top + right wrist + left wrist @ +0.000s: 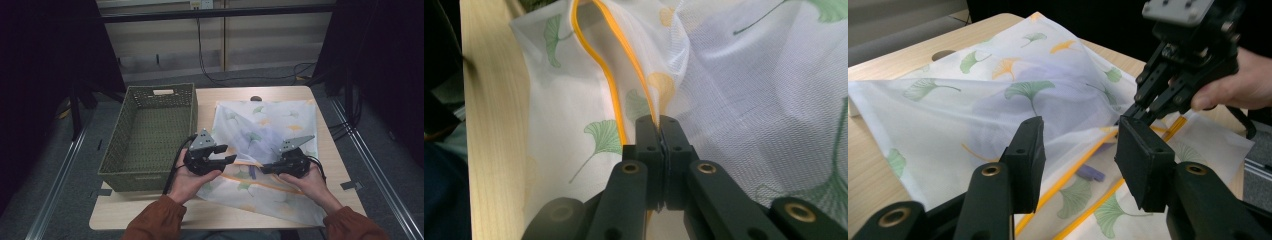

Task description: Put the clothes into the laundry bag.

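Pale wood makes up the table [220,212], set in a dim room with a cable hanging down the far wall. On it lies a sheer white mesh bag [280,122] printed with green and orange ginkgo leaves, with a yellow zip [610,75] running along its mouth. Something pale purple shows through the thin fabric. The right gripper [659,131] has its jaws pressed together on the bag's edge just beside the zip, apparently pinching the mouth up so that it gapes; the zip curves away ahead of the jaws in a loop. The left gripper [1079,150] hangs with its jaws apart over the zip line, holding nothing, with the bag's raised flap just ahead of it, likely ready to take the other lip. Well off to that gripper's far side stands an olive woven basket [115,155], rectangular and open-topped.
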{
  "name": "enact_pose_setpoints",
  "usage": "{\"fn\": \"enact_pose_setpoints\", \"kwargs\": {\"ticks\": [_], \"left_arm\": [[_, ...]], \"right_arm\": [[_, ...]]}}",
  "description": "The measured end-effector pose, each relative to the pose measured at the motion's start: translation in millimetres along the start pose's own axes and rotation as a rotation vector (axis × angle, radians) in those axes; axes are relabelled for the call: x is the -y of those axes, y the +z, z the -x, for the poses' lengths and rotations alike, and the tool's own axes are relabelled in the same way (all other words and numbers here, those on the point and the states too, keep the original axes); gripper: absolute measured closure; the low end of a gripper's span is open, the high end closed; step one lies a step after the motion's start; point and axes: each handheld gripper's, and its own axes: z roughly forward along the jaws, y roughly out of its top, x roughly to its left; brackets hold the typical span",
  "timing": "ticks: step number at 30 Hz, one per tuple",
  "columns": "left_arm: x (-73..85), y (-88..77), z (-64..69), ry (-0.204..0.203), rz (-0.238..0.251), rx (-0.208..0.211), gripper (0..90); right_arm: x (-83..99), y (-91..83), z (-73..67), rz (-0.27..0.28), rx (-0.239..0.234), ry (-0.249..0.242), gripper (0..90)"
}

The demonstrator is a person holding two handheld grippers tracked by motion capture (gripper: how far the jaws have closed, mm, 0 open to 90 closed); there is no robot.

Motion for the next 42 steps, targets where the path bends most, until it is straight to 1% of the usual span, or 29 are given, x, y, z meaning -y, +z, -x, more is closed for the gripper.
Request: {"fn": "enact_pose_setpoints", "kwargs": {"ticks": [2,3,4,6,7,9,11,12,13,14,15,16,18,19,20,22,23,26,28,29,30,31,32,33,37,39,40,41,42], "left_arm": [[0.5,-4.5,-0.4,0.005,0.003,-0.004,53.1],[1.2,-7.8,-0.8,-0.001,0.006,-0.009,52.2],[1.6,-9.9,-0.9,-0.005,0.008,-0.012,51.2],[1.7,-15.0,-0.2,-0.001,0.006,-0.031,48.6],[2.0,-17.5,0.5,-0.007,0.015,-0.026,47.0],[1.9,-22.1,1.4,0.006,0.026,-0.033,46.9],[2.6,-23.9,-0.7,-0.001,0.031,-0.034,46.6],[3.8,-25.0,-2.7,-0.008,0.033,-0.043,46.6],[4.7,-25.3,-3.4,-0.019,0.038,-0.047,46.5],[6.3,-26.4,-5.2,-0.026,0.038,-0.047,46.5],[7.2,-27.2,-5.4,-0.030,0.038,-0.049,46.5],[8.3,-28.2,-5.6,-0.024,0.038,-0.048,46.5],[10.2,-29.1,-6.3,-0.029,0.038,-0.055,46.4],[11.0,-29.2,-7.2,-0.031,0.043,-0.053,46.3],[11.6,-30.1,-7.7,-0.030,0.040,-0.057,46.3],[13.0,-32.2,-8.4,-0.038,0.045,-0.056,46.1],[13.9,-33.9,-8.6,-0.033,0.046,-0.057,45.9],[17.6,-39.0,-10.0,-0.038,0.054,-0.061,45.6],[20.0,-42.0,-11.4,-0.045,0.054,-0.067,45.6],[21.2,-43.9,-12.5,-0.046,0.055,-0.070,45.5],[22.4,-45.9,-13.4,-0.048,0.058,-0.076,45.5],[23.8,-48.4,-14.5,-0.050,0.064,-0.078,45.5],[24.8,-50.1,-14.6,-0.063,0.075,-0.081,45.6],[25.4,-51.7,-15.6,-0.060,0.075,-0.083,45.6],[28.3,-56.8,-18.6,-0.076,0.097,-0.093,45.6],[29.3,-58.5,-19.2,-0.076,0.105,-0.090,45.6],[29.4,-59.2,-19.1,-0.074,0.102,-0.094,45.6],[29.5,-59.2,-18.2,-0.075,0.107,-0.091,45.6],[29.3,-59.5,-17.7,-0.070,0.105,-0.090,45.6]], "right_arm": [[2.0,3.4,0.7,-0.012,-0.001,0.003,89.1],[3.5,5.3,1.4,-0.018,-0.004,0.009,89.1],[5.8,9.2,2.8,-0.034,0.003,0.016,89.0],[9.7,16.2,4.8,-0.078,0.004,0.022,88.9],[10.6,18.3,5.7,-0.084,0.002,0.019,88.9],[11.1,19.5,6.9,-0.089,0.000,0.019,88.9],[11.9,19.9,7.7,-0.100,0.004,0.024,88.8],[12.2,20.2,8.1,-0.107,0.006,0.020,88.8],[12.6,20.0,8.3,-0.125,0.027,0.018,88.8],[12.9,20.1,9.2,-0.133,0.036,0.004,88.8],[13.4,19.3,10.8,-0.136,0.048,0.003,88.9],[13.6,18.3,11.9,-0.138,0.059,0.004,88.9],[14.5,16.1,15.3,-0.152,0.096,-0.006,88.9],[15.6,15.2,17.9,-0.144,0.103,0.006,88.8],[16.5,14.2,21.1,-0.134,0.117,0.002,88.8],[16.2,10.8,25.1,-0.133,0.153,0.007,88.5],[16.0,8.8,25.7,-0.112,0.141,0.017,87.7],[13.0,4.7,19.0,-0.084,0.101,0.012,80.4],[8.0,3.9,10.9,-0.072,0.098,-0.015,76.2],[6.3,4.8,9.8,-0.059,0.086,-0.027,74.1],[4.0,5.7,8.5,-0.049,0.082,-0.027,71.2],[1.6,6.8,7.8,-0.039,0.072,-0.022,70.3],[-1.1,8.5,7.2,-0.032,0.062,-0.028,70.0],[-3.1,10.1,6.9,-0.030,0.067,-0.029,68.6],[-5.8,20.5,10.8,-0.054,0.073,-0.031,65.9],[-5.6,26.4,13.8,-0.073,0.077,-0.026,66.0],[-5.7,29.9,15.0,-0.082,0.081,-0.031,66.3],[-5.5,32.3,15.3,-0.088,0.082,-0.032,69.1],[-5.3,35.3,14.9,-0.108,0.086,-0.040,70.1]]}}
